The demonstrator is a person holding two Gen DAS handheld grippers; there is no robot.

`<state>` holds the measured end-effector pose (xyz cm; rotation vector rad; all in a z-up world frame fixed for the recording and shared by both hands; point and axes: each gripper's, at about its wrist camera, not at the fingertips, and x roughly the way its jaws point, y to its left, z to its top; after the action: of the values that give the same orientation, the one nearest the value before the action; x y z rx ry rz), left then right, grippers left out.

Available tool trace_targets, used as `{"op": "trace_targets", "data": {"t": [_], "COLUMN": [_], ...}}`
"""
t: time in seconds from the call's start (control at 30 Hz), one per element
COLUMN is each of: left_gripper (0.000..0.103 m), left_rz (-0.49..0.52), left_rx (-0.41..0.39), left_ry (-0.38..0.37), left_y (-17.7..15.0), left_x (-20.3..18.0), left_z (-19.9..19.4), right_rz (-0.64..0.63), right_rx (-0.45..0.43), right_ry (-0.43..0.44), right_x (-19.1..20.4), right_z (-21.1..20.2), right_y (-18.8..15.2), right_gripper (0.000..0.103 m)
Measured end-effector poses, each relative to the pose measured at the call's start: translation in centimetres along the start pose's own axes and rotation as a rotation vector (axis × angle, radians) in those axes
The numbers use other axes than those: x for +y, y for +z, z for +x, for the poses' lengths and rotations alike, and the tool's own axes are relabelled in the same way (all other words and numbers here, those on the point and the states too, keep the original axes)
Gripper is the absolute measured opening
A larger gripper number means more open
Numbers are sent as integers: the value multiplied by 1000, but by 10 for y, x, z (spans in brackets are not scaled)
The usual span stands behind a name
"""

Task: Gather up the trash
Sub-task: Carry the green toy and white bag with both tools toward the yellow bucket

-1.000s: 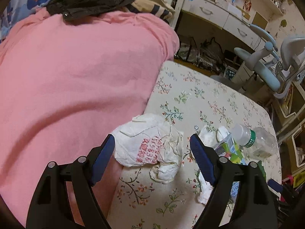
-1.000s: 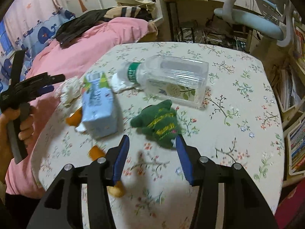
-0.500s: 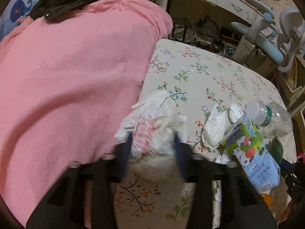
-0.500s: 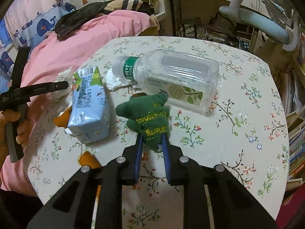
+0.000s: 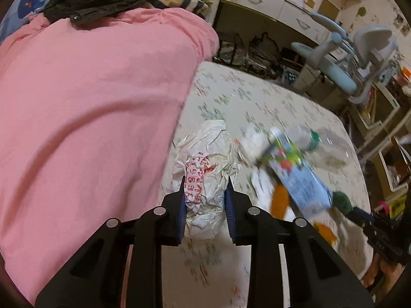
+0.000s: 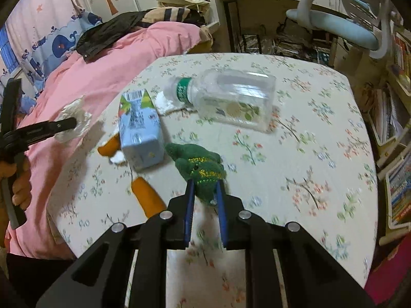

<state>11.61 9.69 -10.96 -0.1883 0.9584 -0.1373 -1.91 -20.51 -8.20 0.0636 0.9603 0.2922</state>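
Trash lies scattered on the flowered table (image 6: 321, 133), which stands against a pink blanket (image 5: 90, 118) on the left.

Left gripper (image 5: 205, 205): jaws closing on a crumpled white bag (image 5: 205, 174) with red print; the blue pads press its sides. In the right wrist view the bag appears clear of the table, over the blanket edge. Judged very light, soft and compressible; thin film may slip or tear, so a hold across the bunched middle, as now, is sound.

Right gripper (image 6: 204, 197): jaws nearly shut, clamped on the near end of a green knitted item (image 6: 197, 164) with yellow stitched lettering. Whether it rests on the table or is just raised cannot be told. Judged light, soft and not slippery; a pinch on any thick fold should hold.

Remaining on the table:
- Blue carton (image 6: 140, 131), left of centre, lying on its side. Judged light, with stiff flat faces; take it across the narrow sides.
- Clear bottle (image 6: 231, 97) with green cap, far centre, on its side. Judged light, smooth and liable to roll or slip; grip across the body, not the neck.
- White tissue (image 6: 164, 102), beside the bottle's neck. Flimsy; pinch from above.
- Orange pieces (image 6: 147, 197), near left, by the carton. What they are cannot be told.

No bin is visible in either view.
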Motion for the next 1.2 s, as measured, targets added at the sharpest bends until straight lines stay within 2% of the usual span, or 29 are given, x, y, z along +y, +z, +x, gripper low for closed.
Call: {"op": "trace_targets", "data": {"t": [0.27,0.3,0.43,0.5,0.6,0.67,0.8,0.83,0.87,0.9,1.0,1.2], "left_gripper": [27,29,40,55,63,64,64,64,59,48,29,27], "left_rz": [122,132,182,203,243,249,250,250,250,251,253,155], "left_rx": [97,109,135,120,90,86,86,95,97,101,105,43], "left_ry": [-8,-4,41,72,125,138,132,118,111,104,90,57], "left_y": [-39,-42,-46,-46,-44,-41,-38,-38,-38,-38,-39,-33], "left_x": [-25,-26,-31,-33,-36,-36,-35,-34,-35,-36,-36,-24], "left_z": [-6,-4,2,1,-1,0,3,5,8,10,12,-9], "right_rz": [31,31,33,33,16,4,-9,-13,-18,-24,-21,36], "right_rx": [65,68,58,52,45,42,55,59,61,65,50,-1], "right_ry": [-22,-24,-36,-36,-39,-37,-51,-52,-54,-58,-55,-29], "right_x": [-8,-8,-9,-9,-6,-3,-1,-1,0,0,0,-6], "right_z": [-6,-5,-4,-2,0,3,8,9,10,11,7,-10], "right_y": [-21,-22,-22,-21,-19,-18,-18,-18,-19,-19,-19,-18], "right_gripper": [20,20,35,37,42,42,41,34,29,28,25,24]}}
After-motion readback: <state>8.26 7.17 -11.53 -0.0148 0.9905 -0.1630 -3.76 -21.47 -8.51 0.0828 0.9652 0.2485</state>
